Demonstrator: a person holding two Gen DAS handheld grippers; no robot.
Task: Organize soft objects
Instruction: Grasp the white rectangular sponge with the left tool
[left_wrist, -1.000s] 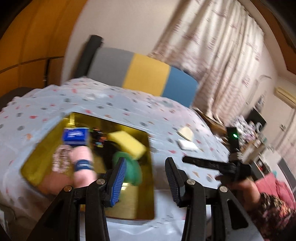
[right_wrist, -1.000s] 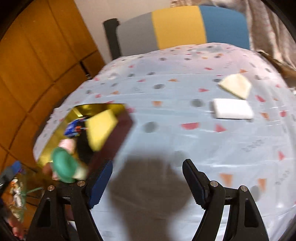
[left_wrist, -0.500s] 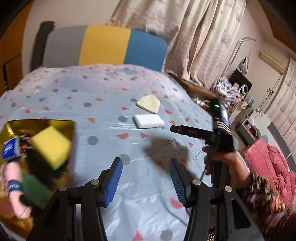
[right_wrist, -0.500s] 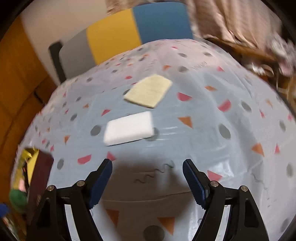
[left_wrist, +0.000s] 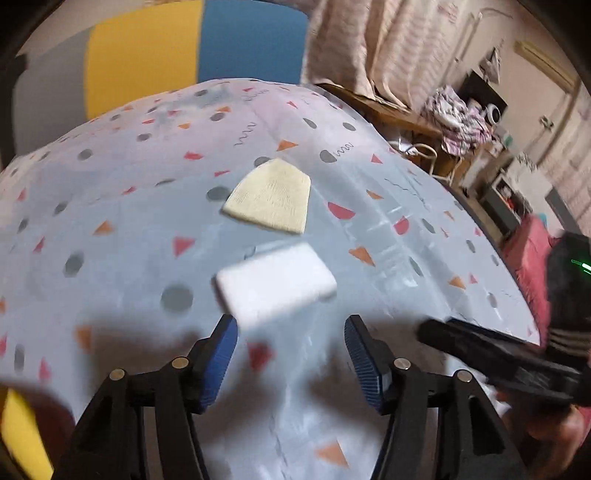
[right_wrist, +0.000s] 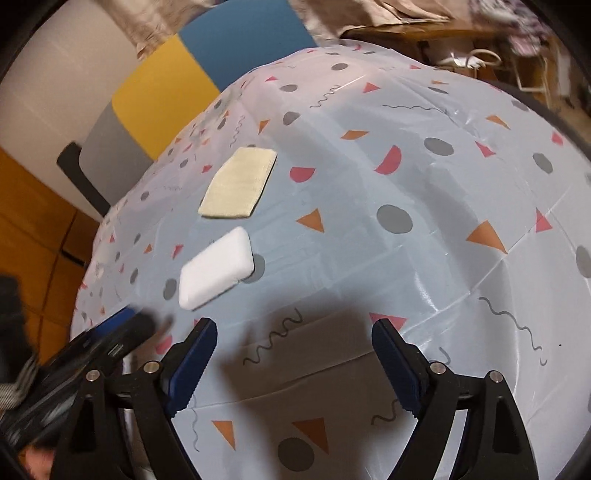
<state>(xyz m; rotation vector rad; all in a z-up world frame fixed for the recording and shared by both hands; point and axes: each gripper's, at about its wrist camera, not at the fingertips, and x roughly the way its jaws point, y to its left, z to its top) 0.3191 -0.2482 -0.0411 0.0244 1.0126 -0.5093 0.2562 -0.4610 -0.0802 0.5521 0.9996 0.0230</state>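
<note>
A white sponge lies on the patterned tablecloth, just ahead of my open, empty left gripper. A cream folded cloth lies beyond it. In the right wrist view the white sponge and the cream cloth sit ahead and to the left of my open, empty right gripper. A yellow sponge shows at the lower left edge of the left wrist view.
A grey, yellow and blue chair back stands behind the table. The right gripper's body crosses the left view's right side. A cluttered shelf and curtains lie to the right.
Both grippers have swung right, away from the gold box of soft objects, and closed in on the white sponge and cream cloth. Both stay open.
</note>
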